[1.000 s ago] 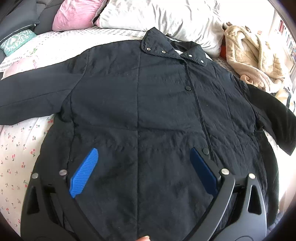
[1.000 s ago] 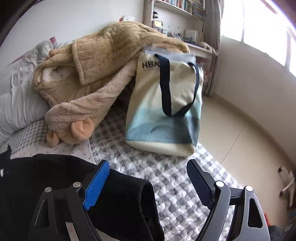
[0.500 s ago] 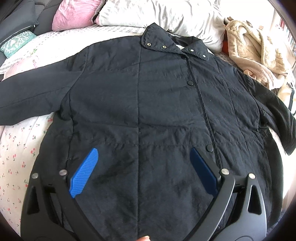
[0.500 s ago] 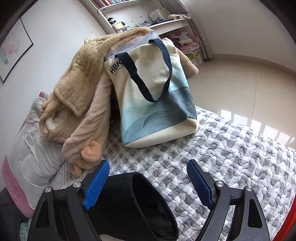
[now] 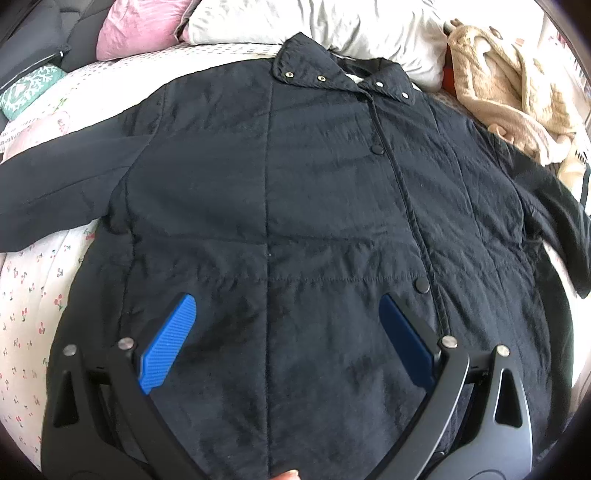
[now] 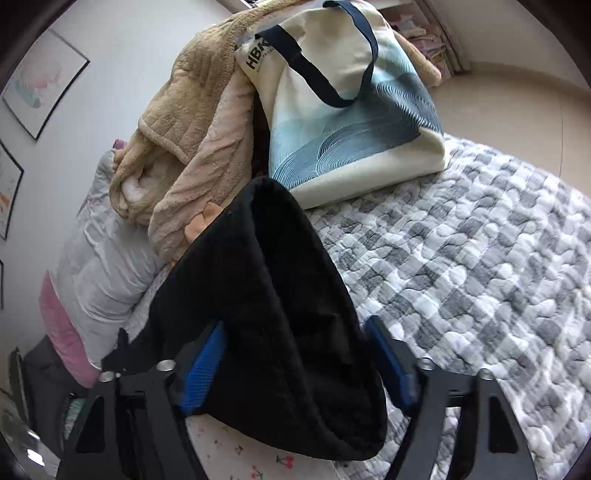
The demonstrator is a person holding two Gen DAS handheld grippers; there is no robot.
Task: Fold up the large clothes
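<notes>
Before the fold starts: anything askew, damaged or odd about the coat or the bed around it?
No damage shows. The black coat lies flat, buttoned, sleeves spread. Its collar overlaps the grey pillow. A beige robe and tote bag crowd the bed by the sleeve cuff between the right gripper's just-closing jaws.

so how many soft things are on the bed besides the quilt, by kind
pillows: 4, pink, grey-white, teal patterned, dark
garments: 2, black jacket, beige fleece robe
tote bag: 1
total: 7
</notes>
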